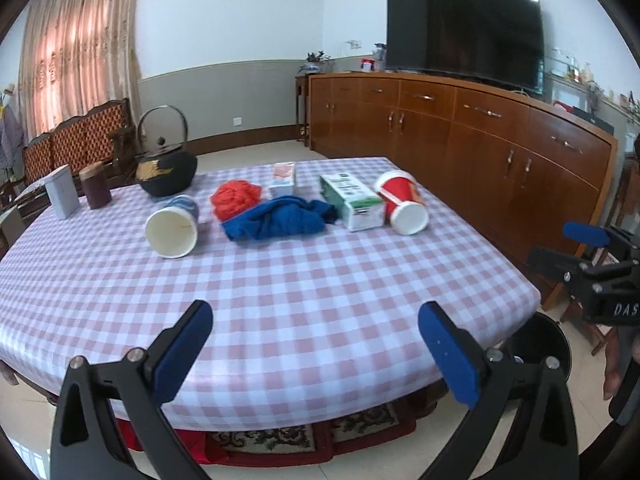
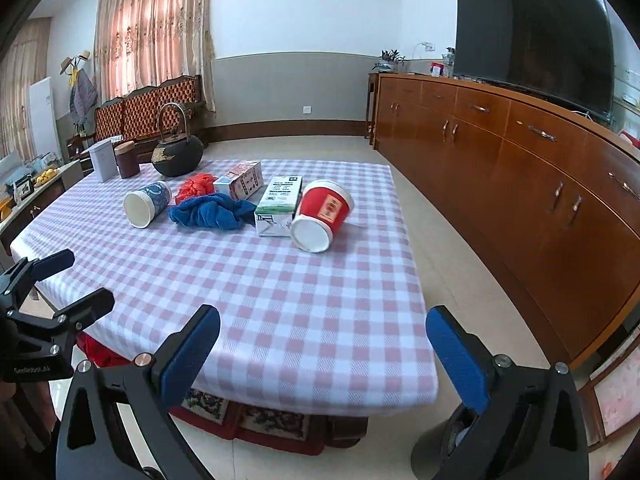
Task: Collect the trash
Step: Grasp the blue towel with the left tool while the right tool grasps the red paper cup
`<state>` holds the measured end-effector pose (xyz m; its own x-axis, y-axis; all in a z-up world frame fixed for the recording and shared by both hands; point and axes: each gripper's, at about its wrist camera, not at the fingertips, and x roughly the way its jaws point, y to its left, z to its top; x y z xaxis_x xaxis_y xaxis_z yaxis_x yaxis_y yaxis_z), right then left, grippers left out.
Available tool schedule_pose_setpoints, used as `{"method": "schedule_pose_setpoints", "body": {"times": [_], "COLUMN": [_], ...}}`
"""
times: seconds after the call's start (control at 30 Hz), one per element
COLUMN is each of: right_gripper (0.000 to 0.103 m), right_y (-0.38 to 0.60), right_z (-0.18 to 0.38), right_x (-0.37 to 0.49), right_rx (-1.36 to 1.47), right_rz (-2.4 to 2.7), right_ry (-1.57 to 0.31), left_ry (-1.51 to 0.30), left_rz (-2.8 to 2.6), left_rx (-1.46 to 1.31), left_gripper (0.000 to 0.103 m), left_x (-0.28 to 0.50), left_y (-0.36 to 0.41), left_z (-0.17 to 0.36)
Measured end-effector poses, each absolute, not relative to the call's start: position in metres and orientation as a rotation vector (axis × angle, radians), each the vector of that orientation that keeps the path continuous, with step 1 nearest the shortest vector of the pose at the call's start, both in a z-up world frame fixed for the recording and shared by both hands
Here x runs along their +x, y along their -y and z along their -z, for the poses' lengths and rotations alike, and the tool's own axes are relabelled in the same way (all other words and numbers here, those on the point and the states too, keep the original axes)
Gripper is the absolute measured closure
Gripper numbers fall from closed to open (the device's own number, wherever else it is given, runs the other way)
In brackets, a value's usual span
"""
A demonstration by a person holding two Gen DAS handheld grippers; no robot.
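Trash lies in a row across the far half of the checked worktop [image 2: 304,304], with both grippers held back at its near edge. Left gripper [image 1: 316,344] and right gripper [image 2: 324,348] both have their fingers spread wide, holding nothing. At 12 o'clock from the right gripper, the tipped red cup [image 2: 322,214] looks light and crushable; pinch its rim gently. Touching it at 11 o'clock, the green-and-white carton [image 2: 278,206] seems stiff enough to grip across its narrow sides. The blue-patterned cup [image 2: 146,204] lies farther off at 10 o'clock.
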<state>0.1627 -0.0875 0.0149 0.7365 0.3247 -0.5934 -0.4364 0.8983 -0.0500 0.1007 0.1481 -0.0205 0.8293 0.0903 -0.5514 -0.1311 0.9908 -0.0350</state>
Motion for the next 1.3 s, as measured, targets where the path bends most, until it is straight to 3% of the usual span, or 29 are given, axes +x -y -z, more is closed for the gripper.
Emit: {"method": "schedule_pose_setpoints", "body": {"times": [0.37,0.93,1.3], "right_gripper": [0.0,0.019,0.02], "right_y": [0.051,0.025,0.027], "right_z": [-0.009,0.027,0.035], "right_x": [0.218,0.319,0.354], "right_rx": [-0.213,-0.213,-0.22], "right_rz": [-0.408,-0.387,-0.407], "right_ry": [-0.646,-0.75,-0.774], "left_ry": [-0.604,-0.697,-0.726], "left_rz": [-0.172,-0.155,-0.176], "left_rx": [-0.11,-0.129,-0.129], "left_gripper": [0.003,0.005,0.005], "left_x": [0.143,0.244,0.276], "left_y": [-0.196,-0.199,-0.195], "left_z": [0.028,0.053,0.055]}}
